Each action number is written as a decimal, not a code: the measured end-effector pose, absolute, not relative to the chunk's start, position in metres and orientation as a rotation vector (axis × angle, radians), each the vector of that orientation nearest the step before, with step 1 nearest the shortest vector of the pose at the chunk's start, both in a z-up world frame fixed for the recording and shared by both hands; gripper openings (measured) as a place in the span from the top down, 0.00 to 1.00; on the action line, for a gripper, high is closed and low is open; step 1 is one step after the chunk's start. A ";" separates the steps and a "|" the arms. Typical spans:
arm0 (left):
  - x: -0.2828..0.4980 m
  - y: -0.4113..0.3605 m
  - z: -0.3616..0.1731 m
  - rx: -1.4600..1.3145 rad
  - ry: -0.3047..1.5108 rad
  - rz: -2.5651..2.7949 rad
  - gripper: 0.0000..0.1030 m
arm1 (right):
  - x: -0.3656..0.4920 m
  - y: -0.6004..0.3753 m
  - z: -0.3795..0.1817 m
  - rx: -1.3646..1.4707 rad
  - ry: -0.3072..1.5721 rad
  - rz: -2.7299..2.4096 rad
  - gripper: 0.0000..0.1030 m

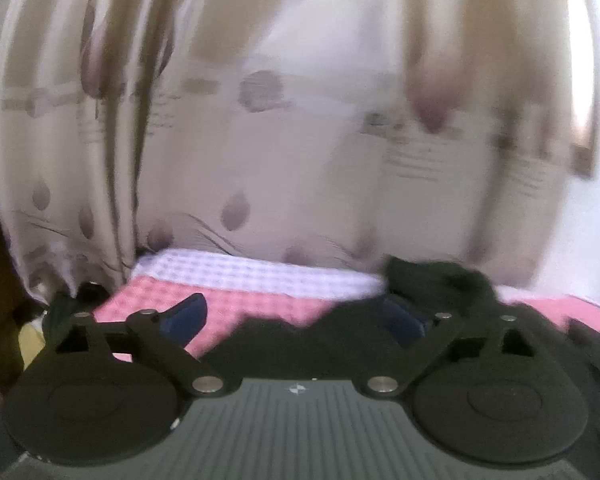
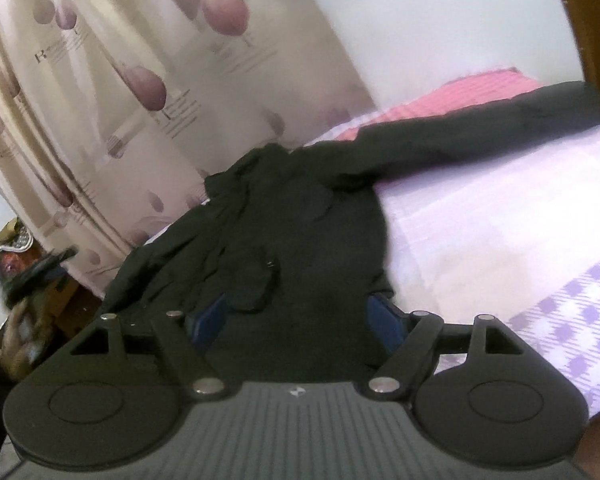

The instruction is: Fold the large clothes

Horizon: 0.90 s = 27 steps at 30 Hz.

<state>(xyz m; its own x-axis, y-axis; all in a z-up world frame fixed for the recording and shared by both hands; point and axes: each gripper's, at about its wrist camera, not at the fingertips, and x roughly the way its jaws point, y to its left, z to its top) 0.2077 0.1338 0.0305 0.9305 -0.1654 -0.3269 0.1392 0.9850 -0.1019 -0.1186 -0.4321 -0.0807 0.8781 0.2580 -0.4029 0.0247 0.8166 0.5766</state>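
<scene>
A large black garment [image 2: 300,220] lies spread on the bed [image 2: 500,208], with one sleeve [image 2: 500,116] stretched out to the far right. My right gripper [image 2: 296,316] hovers low over its near part, jaws open. The blue pads [image 2: 210,318] stand wide apart over the cloth and do not pinch it. In the left wrist view my left gripper [image 1: 296,316] is open too, with its blue pads [image 1: 188,314] far apart. Part of the black garment [image 1: 432,280] is bunched just beyond it and under its right finger. The picture there is blurred.
A cream curtain [image 1: 260,140] with purple drop shapes hangs just behind the bed [image 1: 240,292], which has a pink and white checked sheet. The curtain [image 2: 120,100] also fills the left of the right wrist view. Cluttered things [image 2: 16,248] stand at the far left, and a brown wooden edge [image 2: 592,20] at the top right.
</scene>
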 end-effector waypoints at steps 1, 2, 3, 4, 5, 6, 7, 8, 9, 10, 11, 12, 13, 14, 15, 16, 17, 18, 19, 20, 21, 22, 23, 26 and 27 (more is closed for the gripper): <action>0.229 0.143 0.028 -0.093 0.382 -0.181 0.01 | -0.117 -0.431 -0.080 0.606 0.494 0.129 0.24; 0.256 0.153 0.024 -0.119 0.454 -0.235 0.01 | -0.115 -0.431 -0.079 0.603 0.499 0.124 0.24; 0.279 0.160 0.019 -0.141 0.522 -0.278 0.01 | -0.112 -0.430 -0.079 0.599 0.503 0.116 0.24; 0.302 0.166 0.012 -0.164 0.589 -0.304 0.01 | -0.109 -0.429 -0.079 0.598 0.509 0.105 0.24; 0.323 0.171 0.003 -0.186 0.644 -0.315 0.01 | -0.107 -0.429 -0.080 0.601 0.516 0.093 0.24; 0.338 0.173 -0.005 -0.195 0.682 -0.316 0.01 | -0.105 -0.430 -0.082 0.607 0.522 0.086 0.24; 0.352 0.174 -0.014 -0.200 0.721 -0.316 0.01 | -0.102 -0.430 -0.084 0.614 0.530 0.077 0.24; 0.363 0.175 -0.023 -0.206 0.756 -0.333 0.01 | -0.099 -0.429 -0.086 0.620 0.538 0.068 0.24; 0.369 0.174 -0.033 -0.217 0.796 -0.372 0.08 | -0.095 -0.428 -0.088 0.625 0.550 0.059 0.24; 0.374 0.170 -0.042 -0.214 0.842 -0.419 0.27 | -0.092 -0.426 -0.089 0.628 0.562 0.054 0.24; 0.377 0.163 -0.049 -0.179 0.881 -0.446 0.42 | -0.088 -0.425 -0.091 0.629 0.573 0.051 0.24; 0.376 0.156 -0.054 -0.122 0.898 -0.443 0.75 | -0.086 -0.423 -0.091 0.626 0.583 0.048 0.24; 0.371 0.150 -0.057 -0.069 0.890 -0.426 0.83 | -0.083 -0.421 -0.091 0.618 0.589 0.047 0.24; 0.365 0.150 -0.055 -0.060 0.859 -0.424 0.85 | -0.081 -0.419 -0.090 0.609 0.590 0.047 0.24; 0.359 0.150 -0.050 -0.059 0.816 -0.420 0.87 | -0.078 -0.418 -0.088 0.599 0.588 0.044 0.24; 0.357 0.151 -0.044 -0.064 0.779 -0.404 0.88 | -0.076 -0.417 -0.086 0.591 0.582 0.042 0.24; 0.355 0.152 -0.037 -0.072 0.741 -0.378 0.88 | -0.073 -0.415 -0.085 0.586 0.575 0.042 0.24; 0.355 0.151 -0.031 -0.068 0.708 -0.355 0.88 | -0.070 -0.414 -0.084 0.585 0.570 0.045 0.24; 0.354 0.151 -0.025 -0.053 0.674 -0.332 0.88 | -0.066 -0.413 -0.084 0.587 0.568 0.047 0.24; 0.356 0.150 -0.020 -0.045 0.650 -0.309 0.87 | -0.063 -0.412 -0.083 0.588 0.567 0.051 0.24; 0.360 0.149 -0.016 -0.049 0.633 -0.276 0.87 | -0.060 -0.410 -0.084 0.588 0.566 0.056 0.24; 0.363 0.149 -0.015 -0.064 0.626 -0.246 0.87 | -0.057 -0.408 -0.084 0.587 0.566 0.061 0.24; 0.369 0.149 -0.013 -0.083 0.618 -0.212 0.88 | -0.056 -0.406 -0.085 0.587 0.569 0.065 0.24; 0.379 0.134 -0.010 0.001 0.569 -0.154 0.86 | -0.054 -0.401 -0.088 0.580 0.573 0.080 0.24; 0.380 0.124 -0.013 0.061 0.539 -0.126 0.77 | -0.054 -0.400 -0.089 0.580 0.577 0.084 0.24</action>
<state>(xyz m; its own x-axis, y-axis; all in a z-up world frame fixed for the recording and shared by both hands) 0.3797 0.1236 -0.0133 0.8508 -0.1033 -0.5152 0.1352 0.9905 0.0247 -0.0543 -0.4001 -0.0888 0.8397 0.2324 -0.4909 0.0835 0.8379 0.5394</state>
